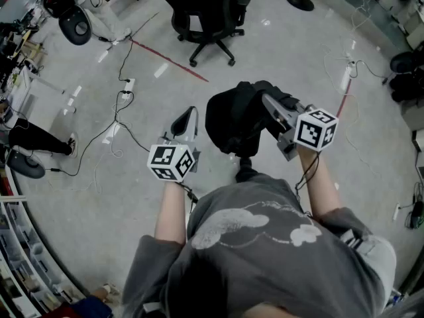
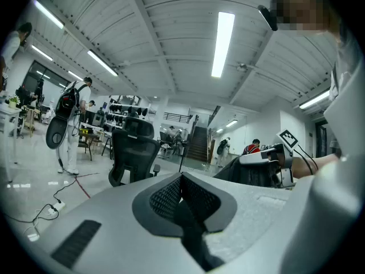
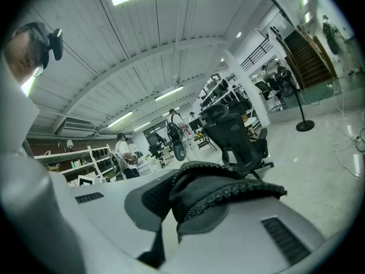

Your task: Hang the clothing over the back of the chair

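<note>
Status: task barely begun. Clothing [image 1: 235, 121] is off the floor [image 1: 278, 52] and in hand, but none of it lies on the chair [image 1: 205, 12]. The chair stands well apart, ahead of the person, with open floor, loose cables [image 1: 106, 134] and a red tape line [image 1: 169, 61] in between.

Right gripper [image 1: 268, 103]: fingers closed tight on a fold of the dark fabric. In the right gripper view the cloth [image 3: 228, 190] bulges out between and over the pads, and the chair [image 3: 236, 136] shows beyond it, some way off.

Left gripper [image 1: 187, 116]: fingers [image 2: 165, 196] pressed together with nothing between them. It is held level just left of the bundle and does not touch it. Its own view shows the chair [image 2: 134, 153] ahead to the left and the right gripper [image 2: 268, 161] carrying the dark bundle off to the right.

Garment attitude: a bunched black lump, pinched near its upper right side, with the mass sagging away from the grip towards the person's middle. Long axis most likely runs roughly downward from the pinch, though the steep head view foreshortens it. Collar, hem and sleeves cannot be told apart.

Left to do, by my reading: close the gap to the chair, raise the garment above the backrest, probably take a second hold with the free gripper to spread it, then lay it across the top edge and let go.
</note>
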{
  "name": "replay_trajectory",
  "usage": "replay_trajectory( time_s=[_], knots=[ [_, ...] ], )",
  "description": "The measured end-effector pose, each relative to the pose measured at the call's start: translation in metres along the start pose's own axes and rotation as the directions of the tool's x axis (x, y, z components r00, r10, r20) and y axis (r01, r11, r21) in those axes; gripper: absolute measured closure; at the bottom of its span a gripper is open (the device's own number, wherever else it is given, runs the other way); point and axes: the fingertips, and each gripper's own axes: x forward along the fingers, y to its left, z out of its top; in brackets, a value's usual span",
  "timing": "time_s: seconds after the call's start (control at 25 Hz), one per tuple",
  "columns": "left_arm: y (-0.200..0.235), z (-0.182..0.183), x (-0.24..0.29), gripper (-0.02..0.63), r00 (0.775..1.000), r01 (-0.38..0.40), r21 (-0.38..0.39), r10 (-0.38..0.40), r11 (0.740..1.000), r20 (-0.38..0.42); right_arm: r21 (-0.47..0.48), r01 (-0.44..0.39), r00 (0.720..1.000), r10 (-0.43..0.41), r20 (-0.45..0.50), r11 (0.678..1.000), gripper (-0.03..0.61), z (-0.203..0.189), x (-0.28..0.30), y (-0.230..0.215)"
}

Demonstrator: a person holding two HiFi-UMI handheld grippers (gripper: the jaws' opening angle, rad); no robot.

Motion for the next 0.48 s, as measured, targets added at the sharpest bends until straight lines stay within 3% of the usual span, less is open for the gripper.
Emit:
replay_trajectory(
  time_s=[0.28,0.48],
  knots=[
    [-0.006,0.000,0.001,0.614,1.000,-0.005,-0.005,0.005,1.000,-0.003,-0.030,0.007,1.000,-0.008,-0.013,1.000,0.580,0.002,0.002,-0.001],
    [0.002,-0.011,0.018,0.614,0.999,-0.020,-0.029,0.019,0.999,-0.041,-0.033,0.028,0.999,-0.029,-0.034,0.999,0.580,0.002,0.011,-0.026]
  ],
)
